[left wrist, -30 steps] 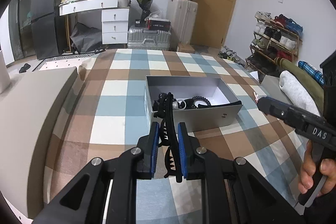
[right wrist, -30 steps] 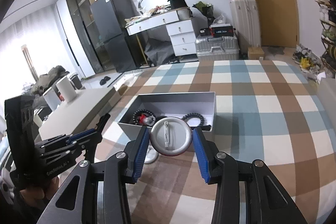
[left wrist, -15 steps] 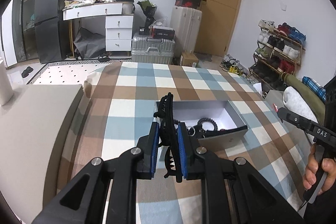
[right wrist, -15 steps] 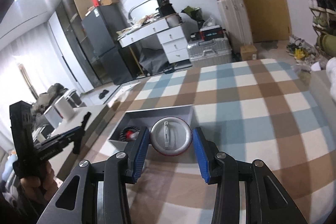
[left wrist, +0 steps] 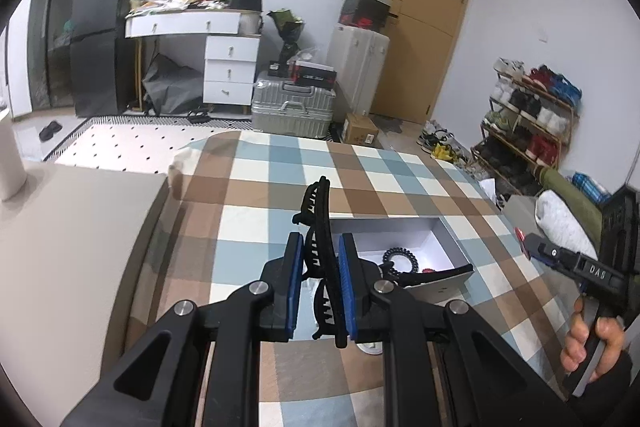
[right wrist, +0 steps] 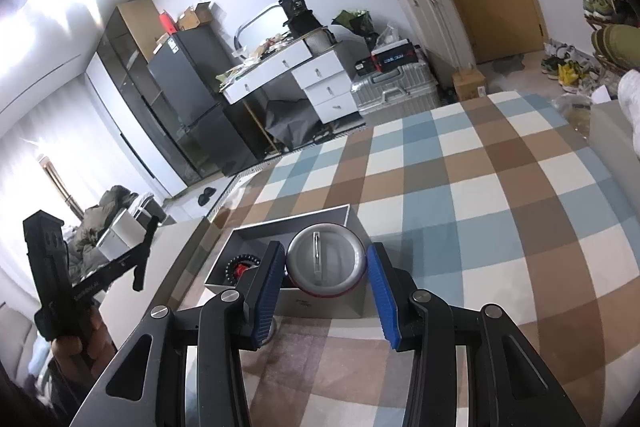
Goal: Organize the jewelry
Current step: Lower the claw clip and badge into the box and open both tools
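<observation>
My left gripper [left wrist: 320, 241] is shut on a black toothed hair claw clip [left wrist: 320, 211], held upright above the checked blanket. Beyond it and to the right sits an open grey box [left wrist: 424, 227] with a black bead bracelet [left wrist: 401, 255] inside. My right gripper [right wrist: 325, 249] is shut on a round silver badge with a red rim [right wrist: 326, 259], just in front of the same box [right wrist: 292, 223]. A dark bracelet with a red piece [right wrist: 240, 267] lies in the box's left end. Each gripper shows at the edge of the other's view, held by a hand [left wrist: 592, 343].
The box rests on a blue, brown and white checked blanket [left wrist: 280, 163]. A beige surface [left wrist: 80, 227] borders it on the left. Past the bed stand a silver suitcase [left wrist: 294, 107], white drawers [left wrist: 230, 71] and a shoe rack [left wrist: 532, 107] at the right.
The left gripper has risen and pulled back, so the box now sits lower and to the right in its view. The right gripper has rolled and shifted sideways, badge still held.
</observation>
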Motion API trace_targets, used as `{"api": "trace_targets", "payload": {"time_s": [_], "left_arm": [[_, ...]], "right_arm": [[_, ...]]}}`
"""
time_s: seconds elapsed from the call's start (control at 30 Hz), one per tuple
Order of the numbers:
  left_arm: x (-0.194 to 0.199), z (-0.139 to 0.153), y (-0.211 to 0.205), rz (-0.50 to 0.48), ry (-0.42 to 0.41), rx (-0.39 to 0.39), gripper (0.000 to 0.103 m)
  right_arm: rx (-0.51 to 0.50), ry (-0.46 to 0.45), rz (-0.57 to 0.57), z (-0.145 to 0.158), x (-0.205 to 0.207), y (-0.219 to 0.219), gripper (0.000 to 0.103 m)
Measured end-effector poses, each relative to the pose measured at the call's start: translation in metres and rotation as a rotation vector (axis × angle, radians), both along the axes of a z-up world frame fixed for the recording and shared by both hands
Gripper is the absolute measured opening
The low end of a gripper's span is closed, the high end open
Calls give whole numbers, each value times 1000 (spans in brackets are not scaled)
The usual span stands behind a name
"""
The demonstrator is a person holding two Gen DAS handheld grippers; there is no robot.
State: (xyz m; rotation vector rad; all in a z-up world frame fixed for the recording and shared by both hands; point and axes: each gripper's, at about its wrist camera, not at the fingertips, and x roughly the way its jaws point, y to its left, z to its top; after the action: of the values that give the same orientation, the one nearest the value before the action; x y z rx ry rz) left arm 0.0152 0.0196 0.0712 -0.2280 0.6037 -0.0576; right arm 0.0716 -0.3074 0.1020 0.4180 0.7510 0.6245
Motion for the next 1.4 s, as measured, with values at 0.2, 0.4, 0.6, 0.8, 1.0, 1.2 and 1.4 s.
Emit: {"api": "trace_targets", "payload": {"time_s": [0.2, 0.4, 0.6, 0.8, 1.0, 1.2, 1.4], "left_arm": [[4, -5, -1, 16, 21, -10, 12], [13, -15, -12, -17, 53, -9, 12], [23, -20, -24, -62, 84, 2, 12], [30, -22, -40, -95, 106, 27, 12], [33, -27, -47, -104, 126, 59, 13], [35, -34, -52, -100, 142, 67, 13], [49, -40, -58, -117, 150, 74, 13]], "right_arm": [[26, 22, 31, -10, 3, 8, 42], [16, 47, 52, -21, 7, 24, 42], [-39, 23, 87, -21, 5, 55, 42], [-116, -12, 95, -16, -1, 85, 42], [-114, -13, 105, -18, 1, 96, 42], [-5, 45, 85, -26, 12, 73, 43], [19, 52, 84, -27, 21, 71, 43]]}}
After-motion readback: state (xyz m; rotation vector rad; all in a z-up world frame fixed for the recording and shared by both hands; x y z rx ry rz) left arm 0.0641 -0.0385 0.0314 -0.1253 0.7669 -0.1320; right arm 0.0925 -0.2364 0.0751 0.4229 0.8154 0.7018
